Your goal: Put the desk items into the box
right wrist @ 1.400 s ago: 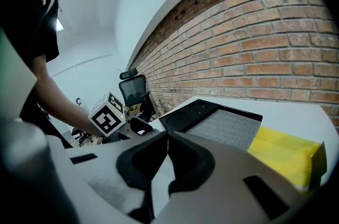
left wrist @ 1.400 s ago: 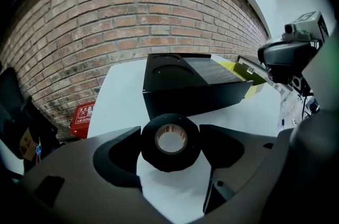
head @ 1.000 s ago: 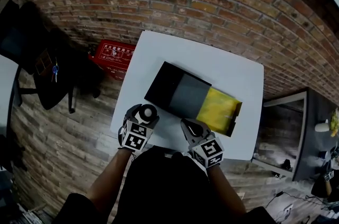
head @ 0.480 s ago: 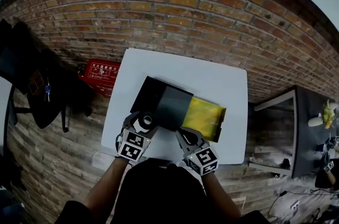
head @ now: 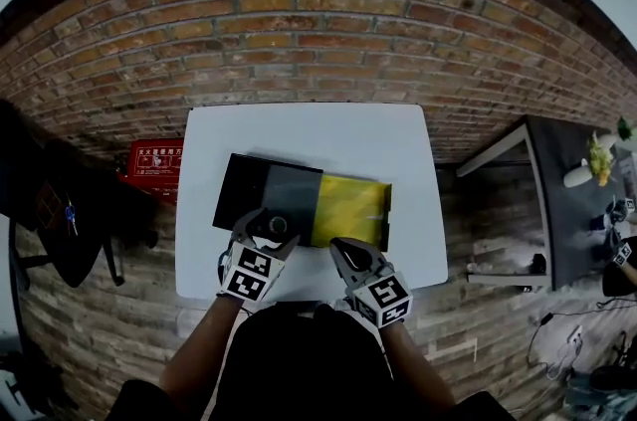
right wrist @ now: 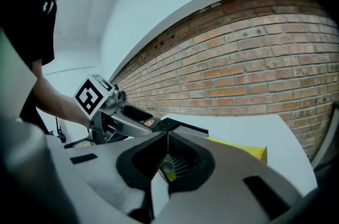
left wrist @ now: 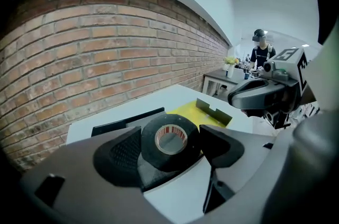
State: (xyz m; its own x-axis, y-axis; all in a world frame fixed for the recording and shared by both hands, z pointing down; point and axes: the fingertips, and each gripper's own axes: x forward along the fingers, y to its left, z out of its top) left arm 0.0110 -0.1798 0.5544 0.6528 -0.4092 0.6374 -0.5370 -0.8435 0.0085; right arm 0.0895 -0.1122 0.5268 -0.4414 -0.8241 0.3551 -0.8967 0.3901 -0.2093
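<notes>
White table (head: 309,125), brick wall (head: 299,31); left gripper (head: 267,228) clasps tape (left wrist: 154,157)

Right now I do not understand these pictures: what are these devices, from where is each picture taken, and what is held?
A person holds a two-jaw gripper in each hand. One picture comes from a camera on the person's head, looking down; the other two come from cameras on the grippers. On the white table lies a black and yellow box. The left gripper grips a roll of black tape. The right gripper is shut on a small yellowish thing that I cannot identify.
</notes>
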